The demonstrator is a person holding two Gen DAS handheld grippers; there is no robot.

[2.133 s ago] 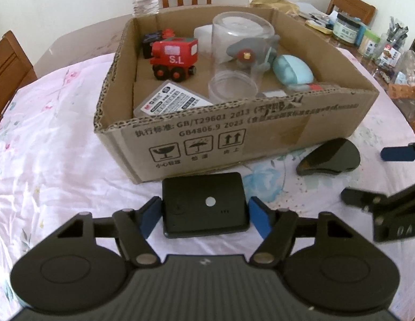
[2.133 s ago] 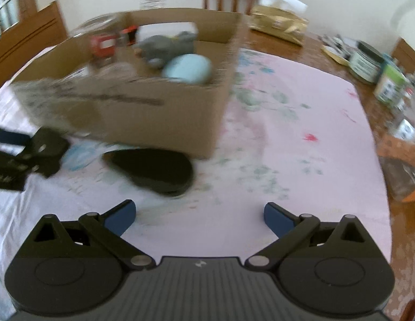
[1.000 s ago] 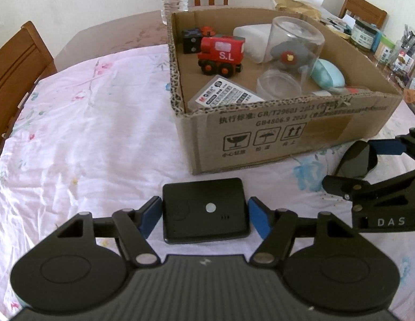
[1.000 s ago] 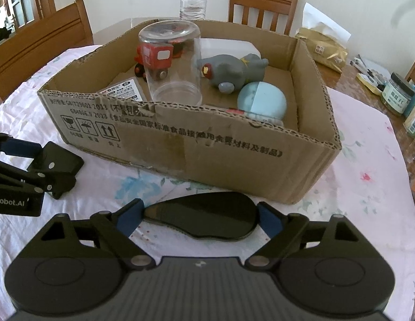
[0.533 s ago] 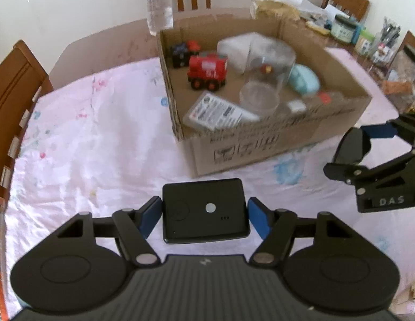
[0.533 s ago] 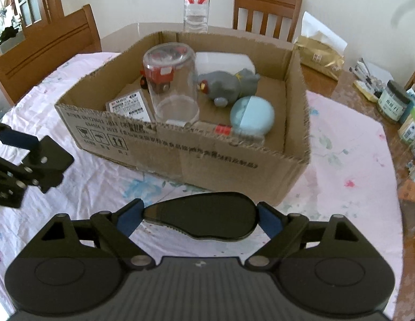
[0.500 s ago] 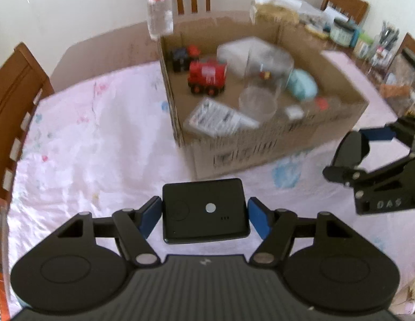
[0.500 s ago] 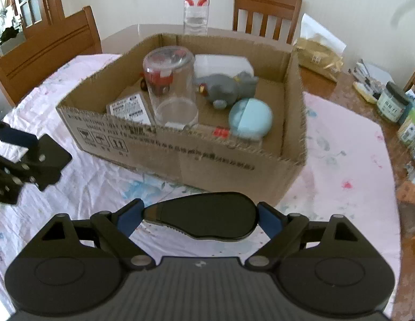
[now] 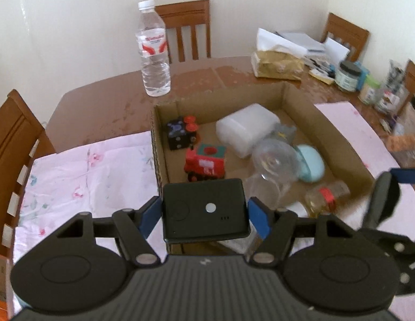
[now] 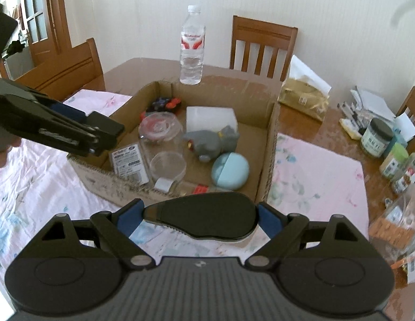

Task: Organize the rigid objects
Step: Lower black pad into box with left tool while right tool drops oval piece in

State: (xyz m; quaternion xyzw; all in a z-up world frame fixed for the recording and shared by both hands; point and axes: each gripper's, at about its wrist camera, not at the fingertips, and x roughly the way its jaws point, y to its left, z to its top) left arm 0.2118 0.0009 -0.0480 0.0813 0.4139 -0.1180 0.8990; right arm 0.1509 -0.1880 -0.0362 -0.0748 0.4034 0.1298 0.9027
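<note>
My left gripper is shut on a flat black box with a white dot, held in the air over the near left corner of the open cardboard box. My right gripper is shut on a black computer mouse, raised above the near wall of the cardboard box. The left gripper shows at left in the right wrist view. Inside lie a red toy train, a clear plastic jar, a grey toy, a light blue case and a white container.
A water bottle stands on the wooden table behind the box. A tissue pack and jars crowd the right side. Wooden chairs ring the table. A pink floral cloth covers the near part.
Both grippers have risen from table level and moved forward, each carrying its object. The left one now hangs over the box's near left corner, the right one over its near wall.
</note>
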